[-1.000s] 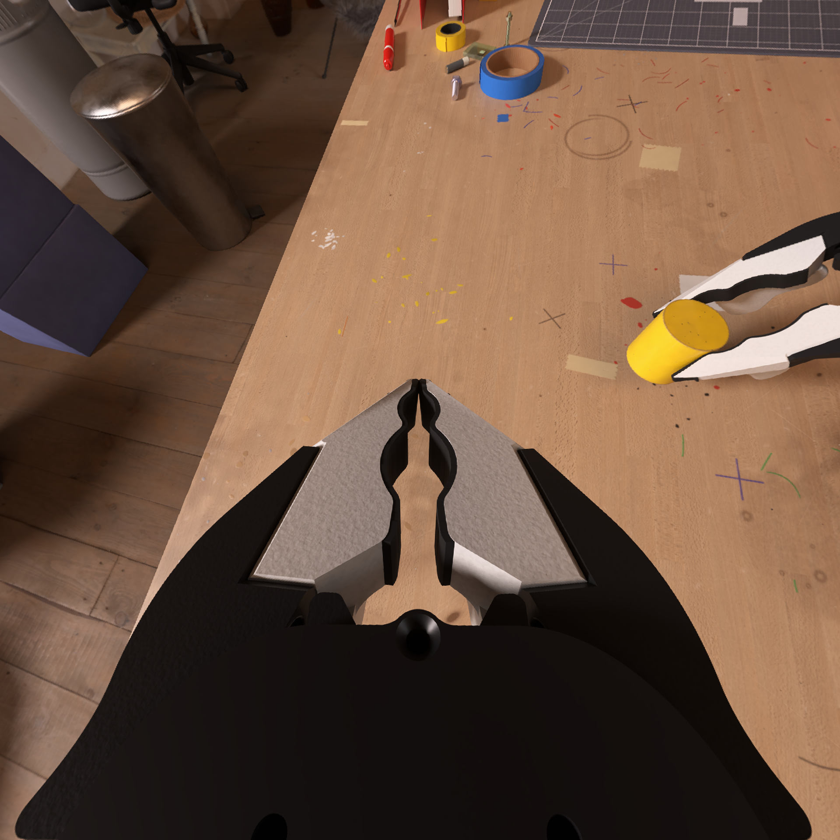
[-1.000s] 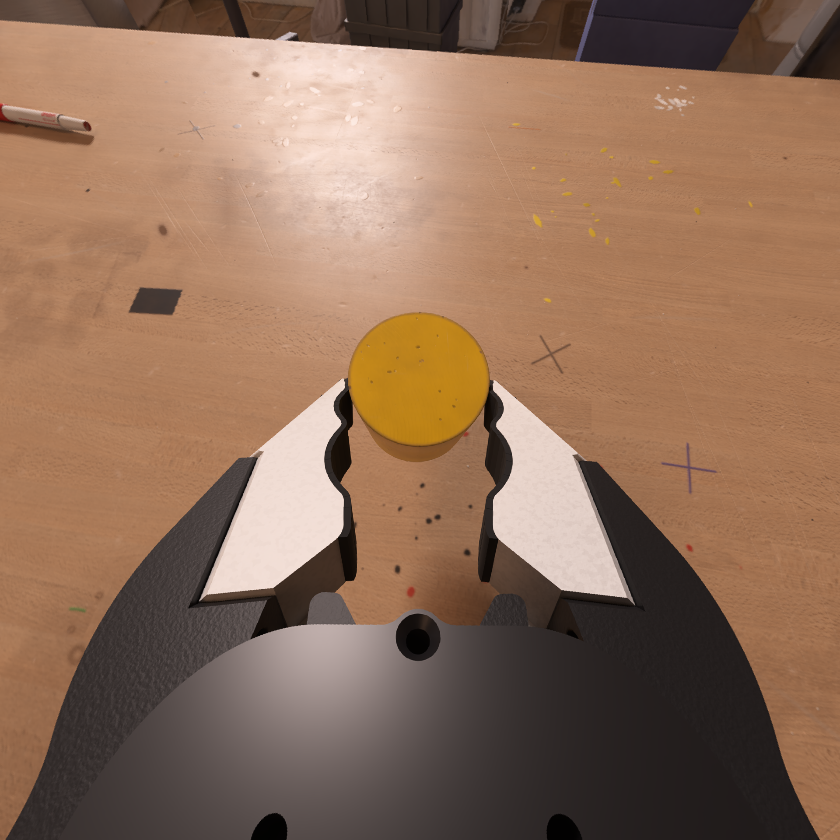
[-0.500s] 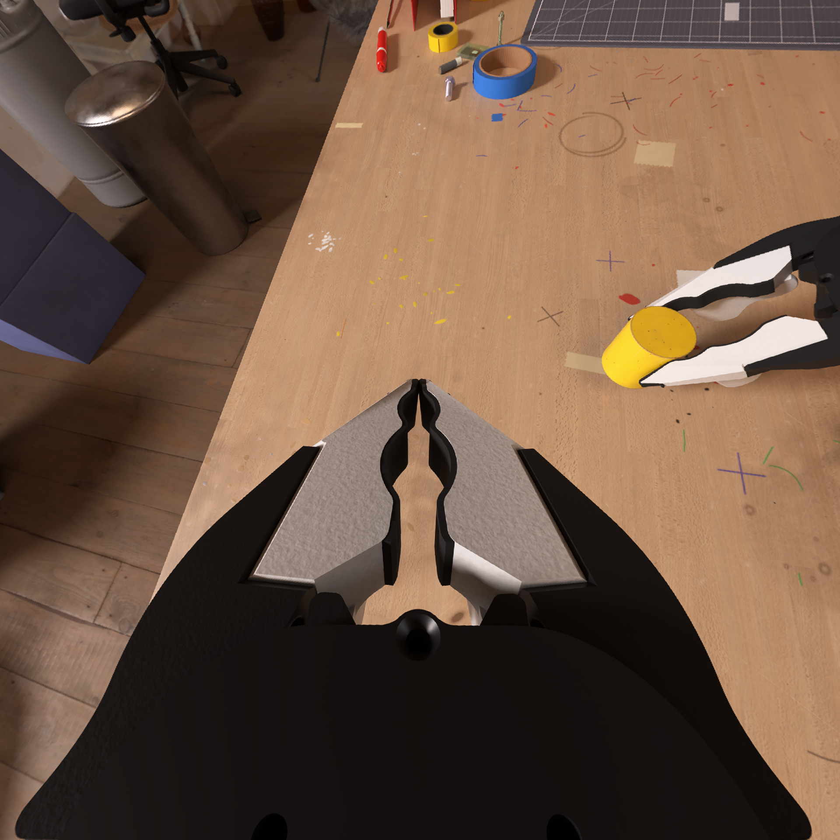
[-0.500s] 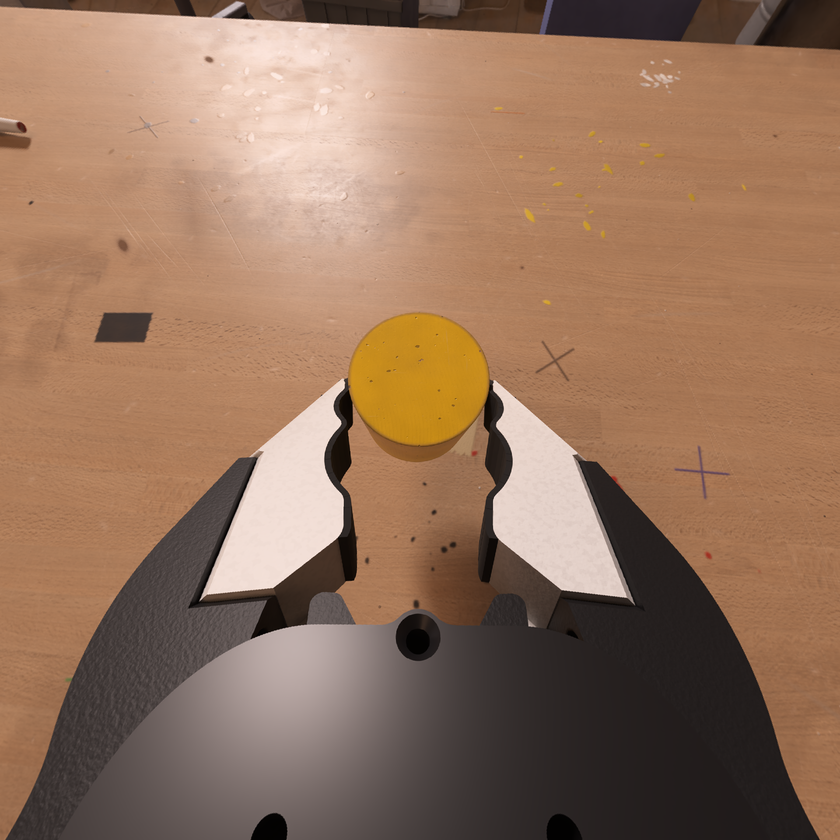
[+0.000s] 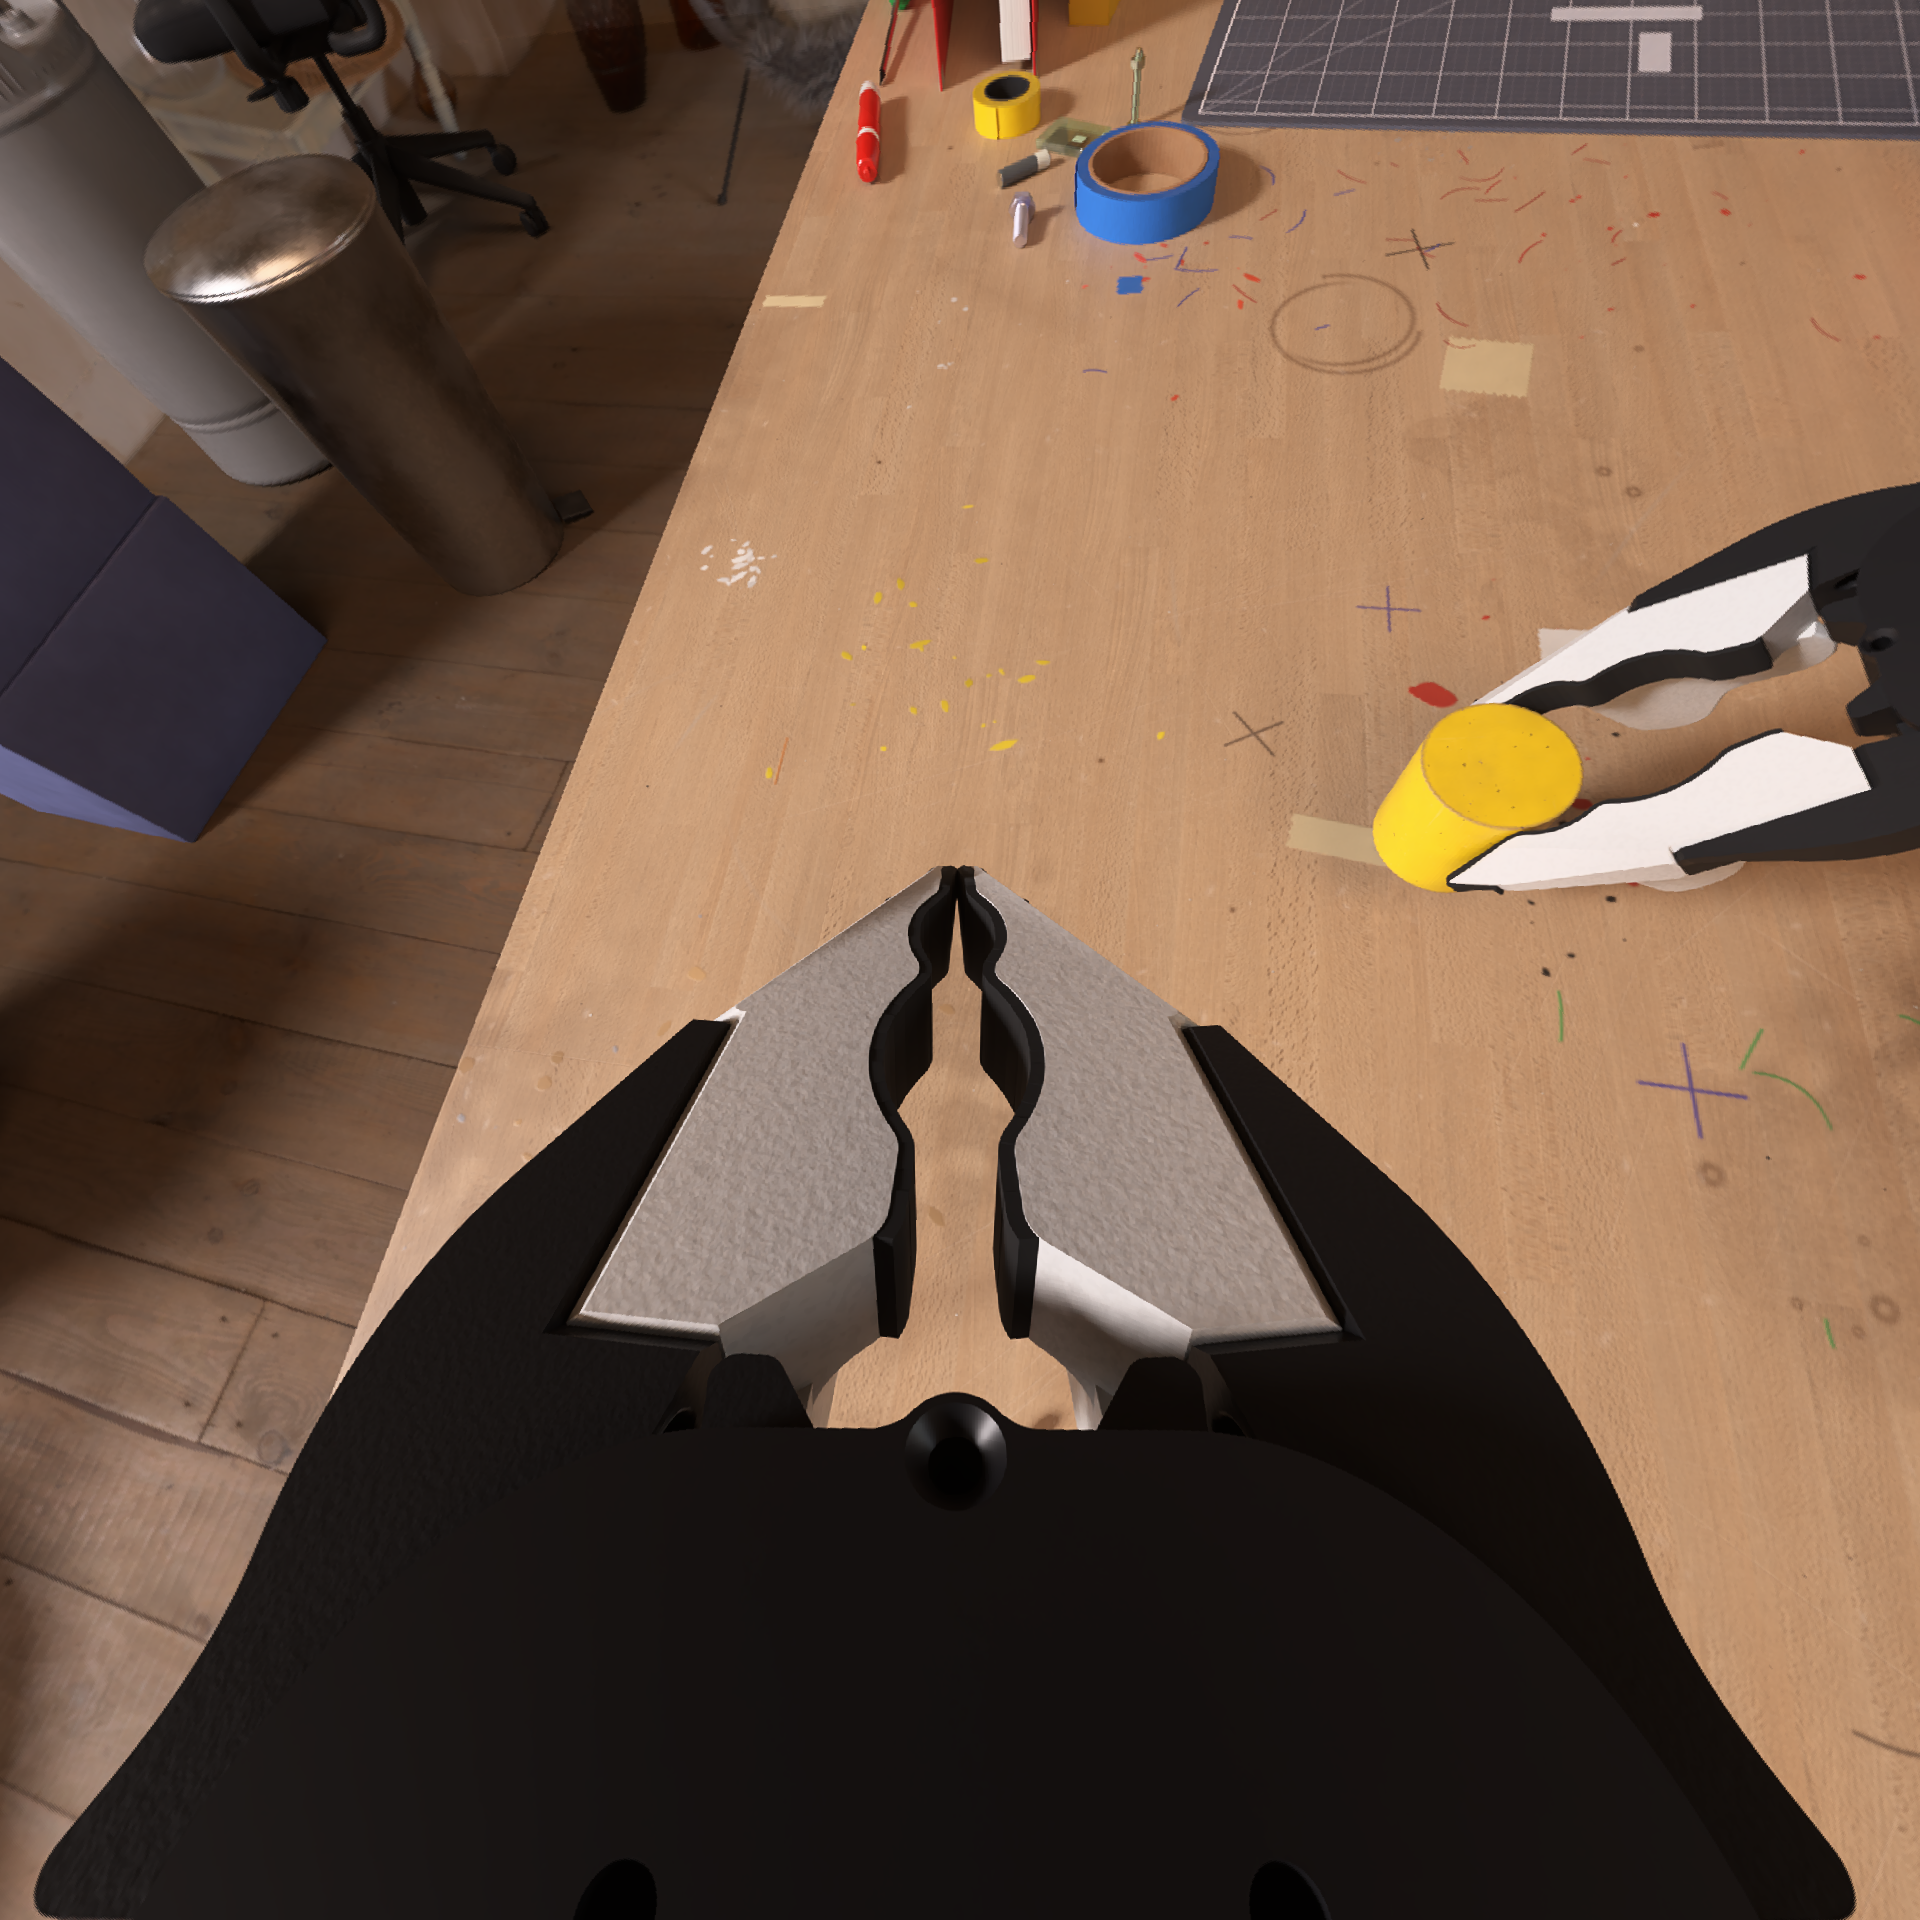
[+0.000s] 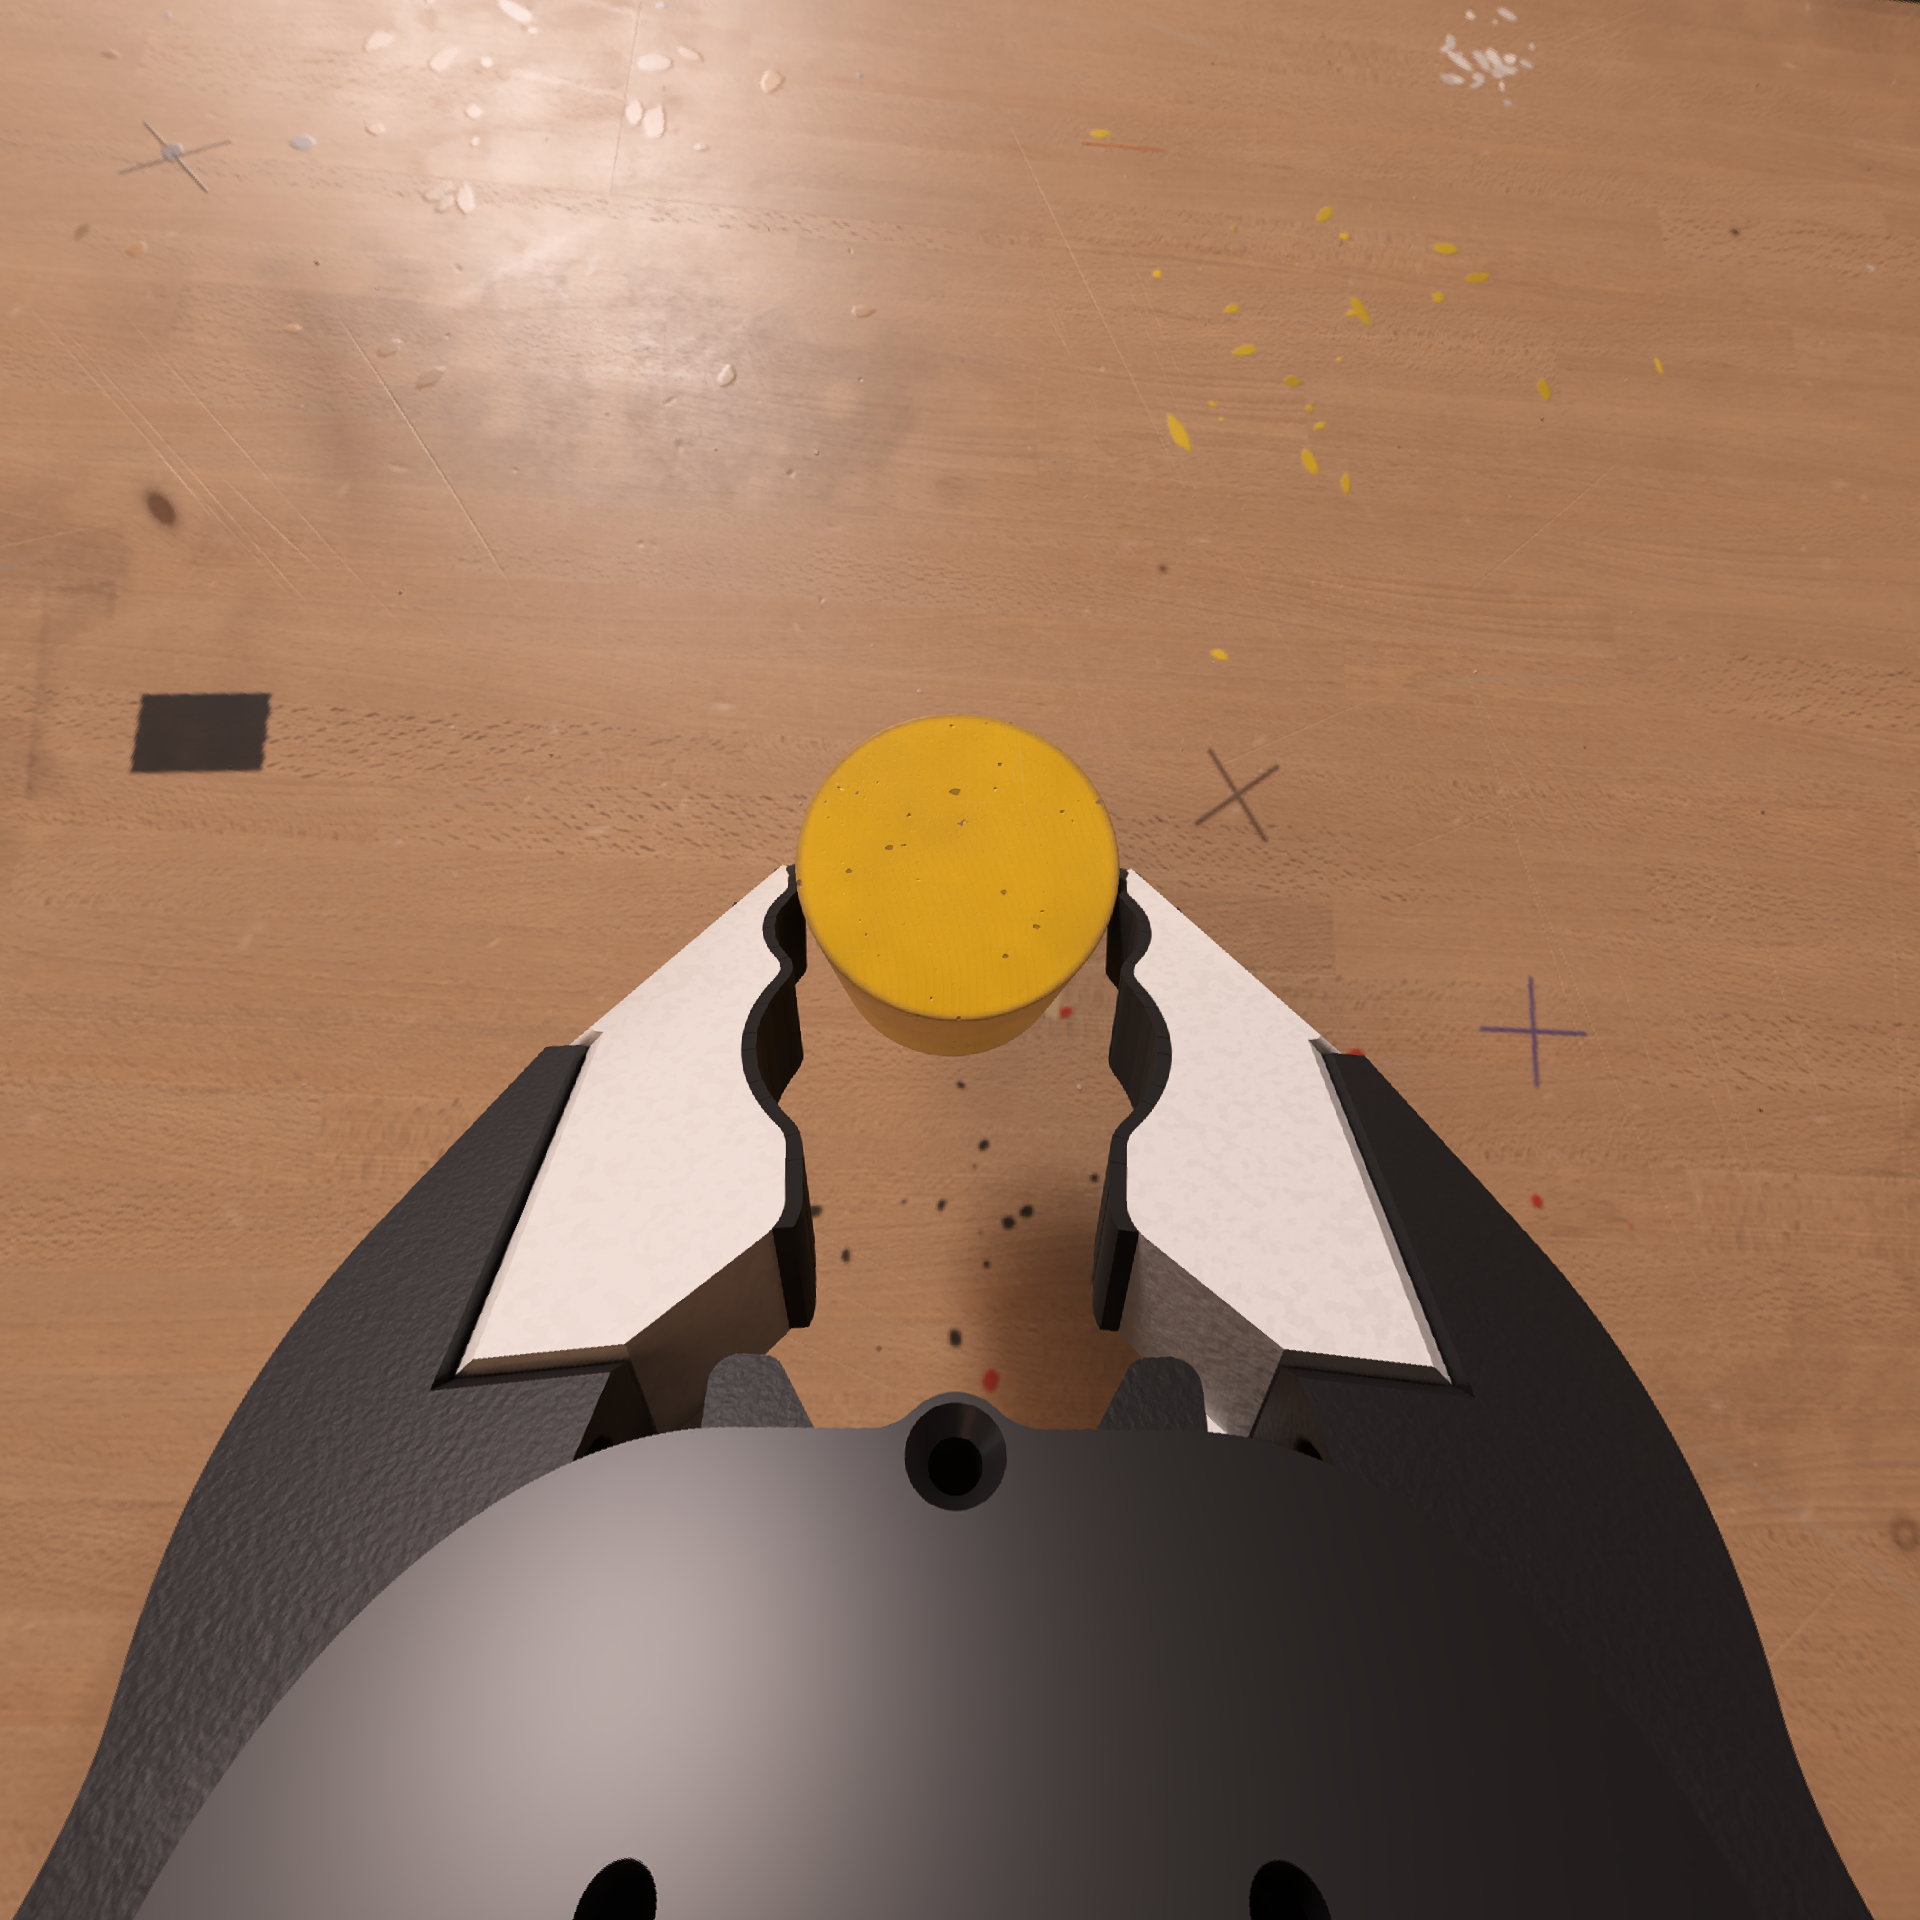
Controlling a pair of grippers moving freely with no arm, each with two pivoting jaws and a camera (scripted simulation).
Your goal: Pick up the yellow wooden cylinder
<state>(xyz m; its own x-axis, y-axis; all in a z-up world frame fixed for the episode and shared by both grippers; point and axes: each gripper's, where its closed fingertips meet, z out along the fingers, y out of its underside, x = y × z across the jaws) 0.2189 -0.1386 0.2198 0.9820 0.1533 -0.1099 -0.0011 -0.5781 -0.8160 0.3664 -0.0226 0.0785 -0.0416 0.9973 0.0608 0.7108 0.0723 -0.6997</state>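
Observation:
The yellow wooden cylinder point(image 6: 956, 873) is clamped between the white fingers point(image 6: 665, 1070) of my right gripper point(image 6: 956, 878), flat end facing the camera. In the left wrist view the cylinder point(image 5: 1439, 821) is at the right, tilted and held low over the wooden table point(image 5: 1039, 499), with my right gripper point(image 5: 1473, 795) reaching in from the right. I cannot tell whether the cylinder touches the table. My left gripper point(image 5: 956, 873) is shut and empty, near the table's left edge, well left of the cylinder.
At the table's far end lie a blue tape roll point(image 5: 1143, 187), a yellow tape roll point(image 5: 1005, 104), a red marker point(image 5: 868, 135) and a grey cutting mat point(image 5: 1558, 73). A metal bin point(image 5: 353, 364) and a dark blue box point(image 5: 125, 644) stand on the floor at left.
The right gripper has carried the cylinder a little leftward over the table, still clamped. The table marks have shifted in the right wrist view. The left gripper stays shut; its view has drawn back slightly.

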